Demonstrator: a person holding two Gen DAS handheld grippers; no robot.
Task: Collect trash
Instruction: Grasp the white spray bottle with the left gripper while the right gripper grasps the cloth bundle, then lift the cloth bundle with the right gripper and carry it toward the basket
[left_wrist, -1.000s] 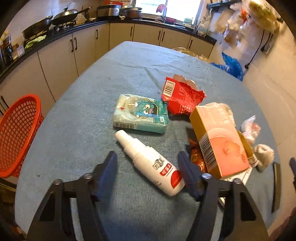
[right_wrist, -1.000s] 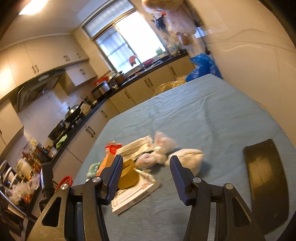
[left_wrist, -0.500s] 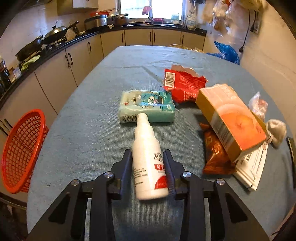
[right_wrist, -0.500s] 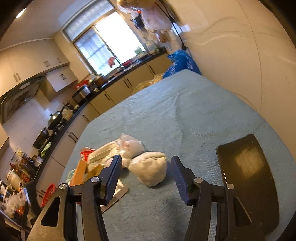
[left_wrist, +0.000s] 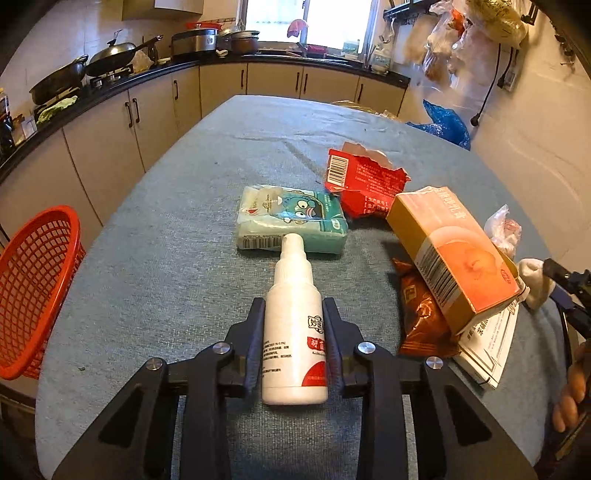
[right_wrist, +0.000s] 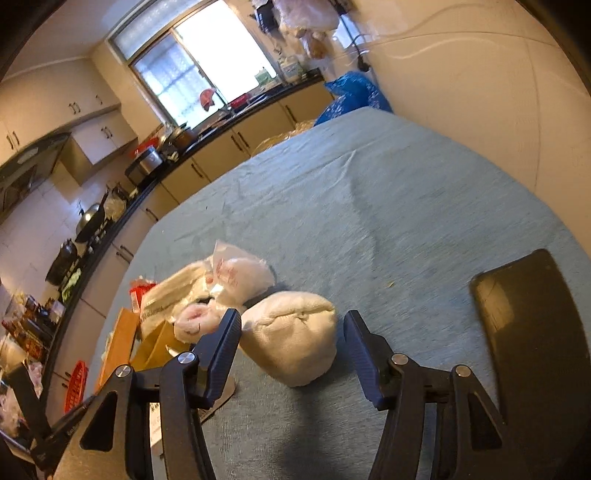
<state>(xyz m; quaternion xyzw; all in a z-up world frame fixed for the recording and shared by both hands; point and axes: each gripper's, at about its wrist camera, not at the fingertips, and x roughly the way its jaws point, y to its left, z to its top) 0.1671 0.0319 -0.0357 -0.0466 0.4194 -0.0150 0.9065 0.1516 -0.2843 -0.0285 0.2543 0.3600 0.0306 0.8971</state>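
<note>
- Trash lies scattered on a table (left_wrist: 155, 266) covered in grey-blue cloth, with kitchen cabinets (left_wrist: 110, 122) along the far and left sides.
- Left gripper (left_wrist: 293, 314) has a white spray bottle (left_wrist: 293, 325) between its jaws; the jaws are closing, and both pads press against the bottle's sides. The bottle lies flat, its nozzle pointing away toward a pale green tissue pack (left_wrist: 291, 218), and the nozzle tip is just at that pack's near edge.
- Behind the pack, to the right, sits a torn red wrapper (left_wrist: 364, 177).
- An orange carton (left_wrist: 450, 254) leans across a brown snack bag (left_wrist: 421, 314) and some white printed paper (left_wrist: 487, 343) at the right.
- A red mesh basket (left_wrist: 33, 288) stands off the table's left edge, well apart from the bottle.
- Right gripper (right_wrist: 291, 332) has its jaws apart, on either side of a crumpled white wad (right_wrist: 291, 332). The left pad is close against the wad; the right pad stands clear of it.
- Just beyond the wad lies a clear plastic bag (right_wrist: 236, 273) with red print, touching or nearly touching it.
- A dark flat slab (right_wrist: 532, 325) lies on the cloth to the right, apart from the wad.
- A person's fingers (left_wrist: 570, 391) show at the right edge of the left view.
</note>
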